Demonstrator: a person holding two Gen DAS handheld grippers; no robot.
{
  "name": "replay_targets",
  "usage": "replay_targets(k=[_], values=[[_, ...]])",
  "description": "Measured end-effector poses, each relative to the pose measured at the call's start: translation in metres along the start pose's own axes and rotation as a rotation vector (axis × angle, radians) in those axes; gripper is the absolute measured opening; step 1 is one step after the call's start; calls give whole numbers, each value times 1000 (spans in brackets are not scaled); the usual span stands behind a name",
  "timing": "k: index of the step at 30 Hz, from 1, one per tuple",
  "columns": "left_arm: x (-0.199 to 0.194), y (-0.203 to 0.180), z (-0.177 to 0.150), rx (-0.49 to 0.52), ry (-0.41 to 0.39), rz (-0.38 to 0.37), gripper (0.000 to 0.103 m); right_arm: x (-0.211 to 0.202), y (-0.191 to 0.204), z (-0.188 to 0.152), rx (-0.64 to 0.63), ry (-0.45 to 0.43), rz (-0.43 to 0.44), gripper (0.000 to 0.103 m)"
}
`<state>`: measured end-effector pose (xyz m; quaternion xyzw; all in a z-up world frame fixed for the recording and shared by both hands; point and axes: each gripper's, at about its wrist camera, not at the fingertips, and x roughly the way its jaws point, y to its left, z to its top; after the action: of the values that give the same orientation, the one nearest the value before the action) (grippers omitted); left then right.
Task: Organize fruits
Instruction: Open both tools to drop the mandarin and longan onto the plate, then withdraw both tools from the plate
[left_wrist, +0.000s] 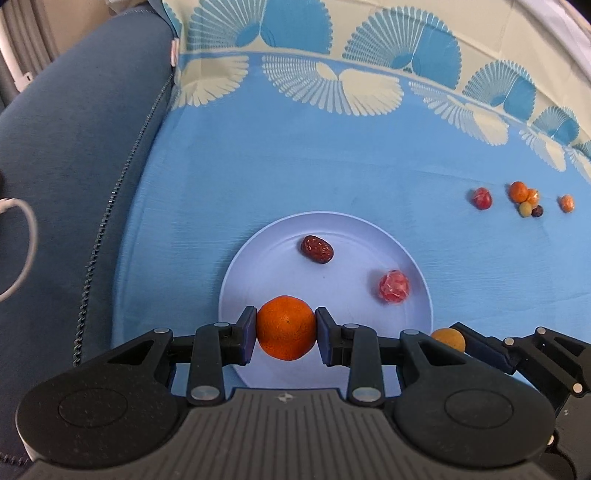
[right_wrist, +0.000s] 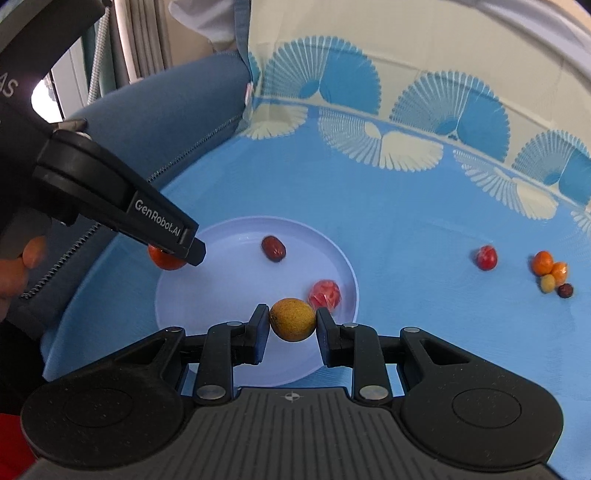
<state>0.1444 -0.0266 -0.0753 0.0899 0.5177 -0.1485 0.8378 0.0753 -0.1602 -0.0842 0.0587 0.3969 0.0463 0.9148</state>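
Lavender plastic plate (left_wrist: 413, 266) on a blue cloth (left_wrist: 295, 166) with cream fan motifs serves as the landmark. Left gripper (left_wrist: 286, 328): fingers closed on an orange mandarin (left_wrist: 286, 327), held over the plate's near rim. Right gripper (right_wrist: 293, 320): fingers closed on a small yellow-brown round fruit (right_wrist: 293, 319), held over the plate's near edge — in the left wrist view this fruit (left_wrist: 448, 339) appears just past the plate's near right rim.

On the plate: a dark red date (left_wrist: 316, 249) toward the far side, and a red wrapped ball (left_wrist: 394, 287) toward the right side.

Off the plate, well to its right on the cloth: a red wrapped ball (left_wrist: 481, 198), then a touching cluster — two orange fruits (left_wrist: 518, 191), a pale yellow one (left_wrist: 525, 209) and a small dark one (left_wrist: 536, 211) — and, farther right, a lone orange piece (left_wrist: 566, 203). Left of the plate, a grey-blue zipped cushion (left_wrist: 74, 166) borders the cloth.
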Motion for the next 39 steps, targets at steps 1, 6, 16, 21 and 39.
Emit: replay_targets(k=[1,6,16,21,39], values=[[4,0,1,0,5,0,37,5,-1,0,1,7,1,29],[25,-2,8,21,23,6,37,27,-7,0,1,34,10,29],[36,-2,20,74,-25,16,103,56,-3,14,-23,64,35,51],[7,-2,10,138,-81,38,103,39,-2,21,-6,40,21,95],[-108,14,-86,-40,-113,134,103,-91,14,-17,120,-10,28,102]])
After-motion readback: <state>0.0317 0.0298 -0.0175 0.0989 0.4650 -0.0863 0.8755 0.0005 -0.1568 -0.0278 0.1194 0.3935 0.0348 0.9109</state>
